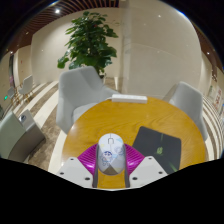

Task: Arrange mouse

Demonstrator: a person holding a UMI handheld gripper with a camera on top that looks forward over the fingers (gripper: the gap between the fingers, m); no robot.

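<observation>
A white and grey computer mouse (111, 152) with a pale pattern on its back sits between my gripper's (111, 162) two fingers. The magenta pads (88, 158) touch it on both sides with no gap showing, so the gripper is shut on the mouse. Below the mouse is the round yellow wooden table (110, 118). Whether the mouse rests on the tabletop or hangs just above it is not visible. A dark rectangular mouse mat (160, 143) lies on the table just right of the fingers.
Two white chairs stand at the table's far side, one at the left (80, 95) and one at the right (186, 100). Behind them grows a large green potted plant (90, 42). A pale floor and curved walls surround the table.
</observation>
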